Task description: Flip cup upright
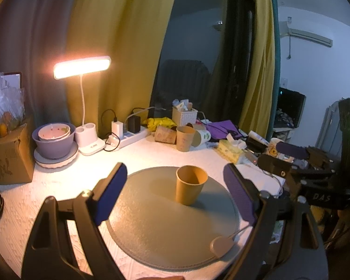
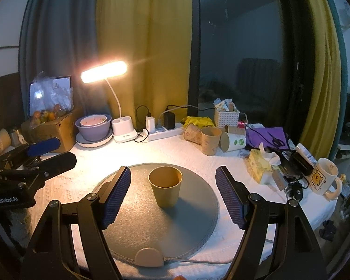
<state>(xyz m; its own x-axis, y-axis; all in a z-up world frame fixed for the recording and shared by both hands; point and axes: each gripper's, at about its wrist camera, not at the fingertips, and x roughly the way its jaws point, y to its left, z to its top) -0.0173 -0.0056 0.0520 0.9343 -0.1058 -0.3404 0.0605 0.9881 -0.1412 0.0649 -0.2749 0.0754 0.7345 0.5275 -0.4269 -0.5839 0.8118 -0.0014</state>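
A tan paper cup [image 1: 190,184] stands upright, mouth up, on a round grey mat [image 1: 151,228]; it also shows in the right wrist view [image 2: 165,185] on the same mat [image 2: 140,224]. My left gripper [image 1: 175,175] is open and empty, its blue pads wide apart, a little short of the cup. My right gripper [image 2: 172,173] is open and empty, the cup just ahead between its pads without touching. Each gripper shows at the edge of the other's view: the right one [image 1: 291,156], the left one [image 2: 46,149].
A lit desk lamp [image 2: 103,71], stacked bowls [image 2: 93,126], a power strip [image 2: 161,131], several other paper cups [image 2: 210,140], a white basket [image 2: 226,115], a tissue pack [image 2: 260,163], a bear mug [image 2: 323,175] and a cardboard box [image 2: 51,128] crowd the white-covered table's back and right.
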